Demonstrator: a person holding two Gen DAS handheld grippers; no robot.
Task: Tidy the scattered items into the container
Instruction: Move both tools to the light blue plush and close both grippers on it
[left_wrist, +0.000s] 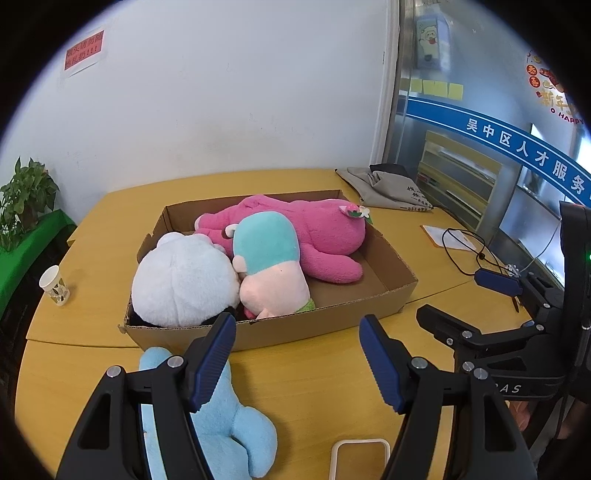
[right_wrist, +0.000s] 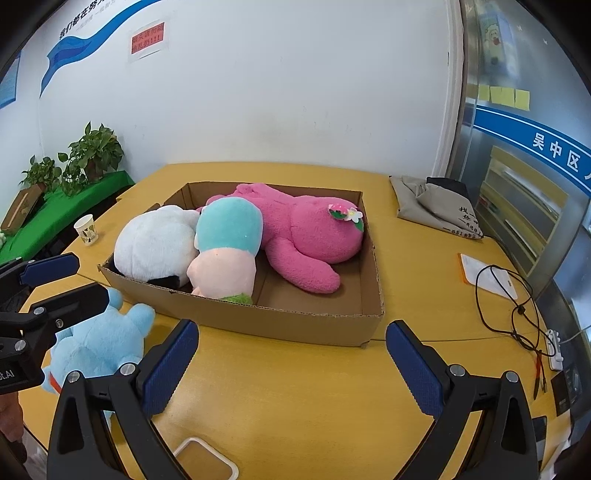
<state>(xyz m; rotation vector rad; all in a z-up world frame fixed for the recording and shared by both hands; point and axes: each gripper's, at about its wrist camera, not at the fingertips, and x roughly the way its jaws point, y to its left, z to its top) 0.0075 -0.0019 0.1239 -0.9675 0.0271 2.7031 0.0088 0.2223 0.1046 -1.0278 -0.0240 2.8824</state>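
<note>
Left wrist: blue plush (left_wrist: 225, 424) under left hand-held gripper (left_wrist: 299, 354), jaws apart, empty; cardboard box (left_wrist: 295, 325) beyond.

yellow wood counter (right_wrist: 295, 387), cardboard box (right_wrist: 295, 325) of plushies sitting mid-counter, light blue plush (right_wrist: 99, 339) just beside its near wall, paper cup (right_wrist: 86, 229), grey cloth bag (right_wrist: 432, 210), black cable (right_wrist: 506, 295), white-rimmed tray (right_wrist: 207, 458) at the near edge
</note>
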